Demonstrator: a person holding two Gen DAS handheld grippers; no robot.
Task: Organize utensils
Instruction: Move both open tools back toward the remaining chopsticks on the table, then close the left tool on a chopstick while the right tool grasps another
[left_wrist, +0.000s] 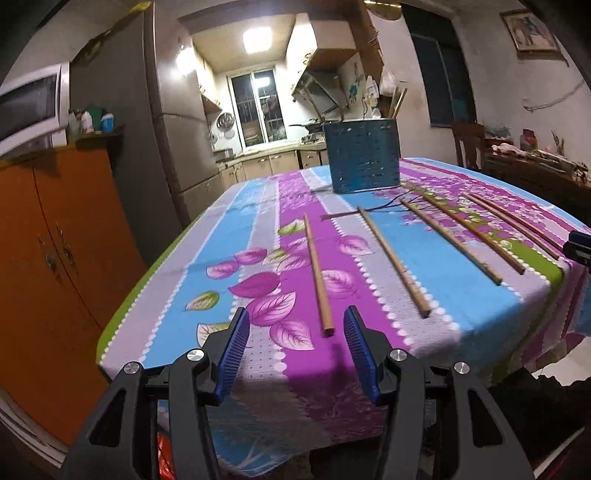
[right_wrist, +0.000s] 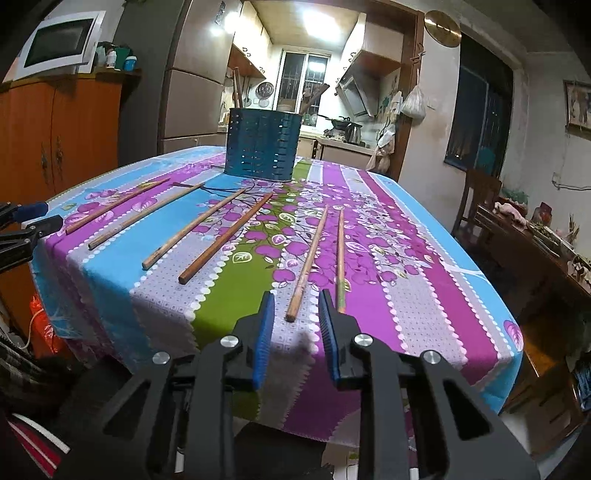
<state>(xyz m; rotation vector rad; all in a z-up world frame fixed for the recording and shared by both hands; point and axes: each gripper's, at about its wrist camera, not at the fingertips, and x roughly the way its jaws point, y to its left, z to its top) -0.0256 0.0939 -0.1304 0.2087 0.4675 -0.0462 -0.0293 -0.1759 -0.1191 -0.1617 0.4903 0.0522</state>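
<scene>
Behind holder (right_wrist: 261, 146) rim, utensil ends

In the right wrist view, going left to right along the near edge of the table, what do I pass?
Left gripper at the picture's edge → first chopstick → second chopstick → third chopstick → fourth chopstick → fifth chopstick, its near end between the right gripper's jaws → sixth chopstick.
</scene>
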